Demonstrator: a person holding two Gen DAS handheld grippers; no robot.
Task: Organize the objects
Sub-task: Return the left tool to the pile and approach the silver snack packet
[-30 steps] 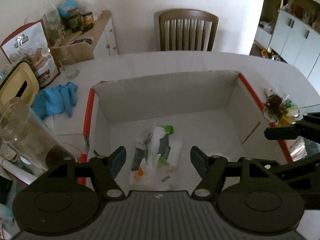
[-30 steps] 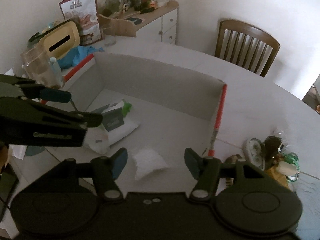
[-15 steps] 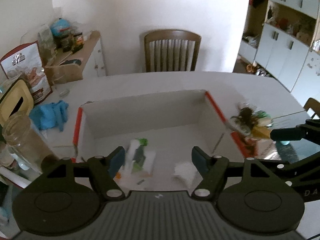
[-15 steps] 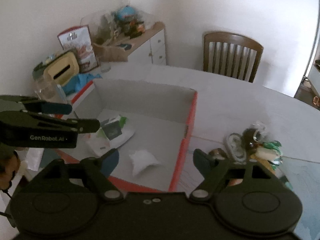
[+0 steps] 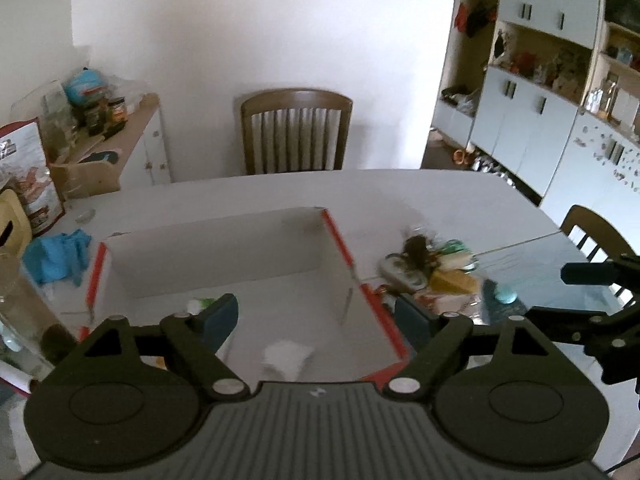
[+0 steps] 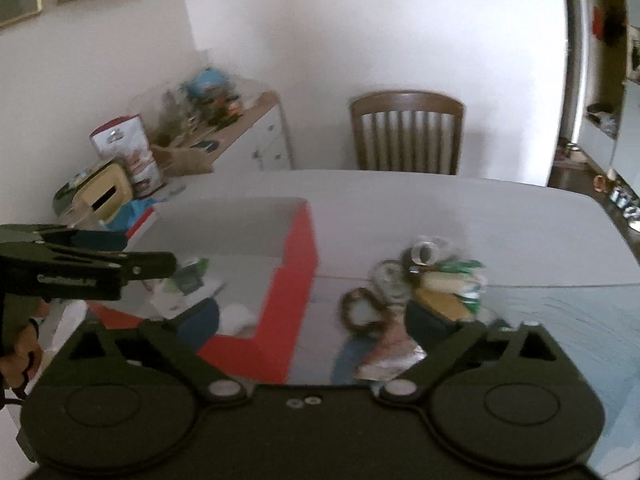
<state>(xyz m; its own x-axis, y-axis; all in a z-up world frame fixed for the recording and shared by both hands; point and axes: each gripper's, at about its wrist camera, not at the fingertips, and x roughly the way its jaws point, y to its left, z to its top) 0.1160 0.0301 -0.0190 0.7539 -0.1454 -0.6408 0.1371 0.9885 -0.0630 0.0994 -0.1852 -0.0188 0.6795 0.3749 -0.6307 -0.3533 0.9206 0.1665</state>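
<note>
Cardboard box (image 5: pixel 224 248) with red outer walls and a pale inside sits on the white worktop (image 5: pixel 400 196), toward its left side, open at the top. Inside it, near the front wall, lies a small white packet (image 5: pixel 286 356), and toward the left front corner a flat pouch with green and dark print (image 6: pixel 188 280), partly hidden by a tool finger in the left wrist view. Just beside the box's right wall, on the worktop, is a heap of loose items (image 5: pixel 428 264): a round tin, something dark and tufted, a yellowish block, green-and-white wrappers; in the right wrist view a brown looped piece (image 6: pixel 360 312) and a crumpled foil wrapper (image 6: pixel 388 356) lie at the heap's near edge. The blur hides finer detail.

Left tool (image 5: pixel 316 320) hangs above the box's front right part, fingers spread wide, nothing between them. Right tool (image 6: pixel 312 324) is held above the box's right wall and the heap, fingers likewise wide apart and empty.

Beyond the box's left wall a blue cloth (image 5: pixel 56 256) is bunched on the worktop, with a clear glass jar (image 5: pixel 20 312) nearer the front left edge and a yellow container with a slot (image 6: pixel 102 196) behind. A wooden chair (image 5: pixel 296 132) stands at the far edge, and a low white cabinet (image 5: pixel 140 148) crowded with jars stands against the wall at the far left.
</note>
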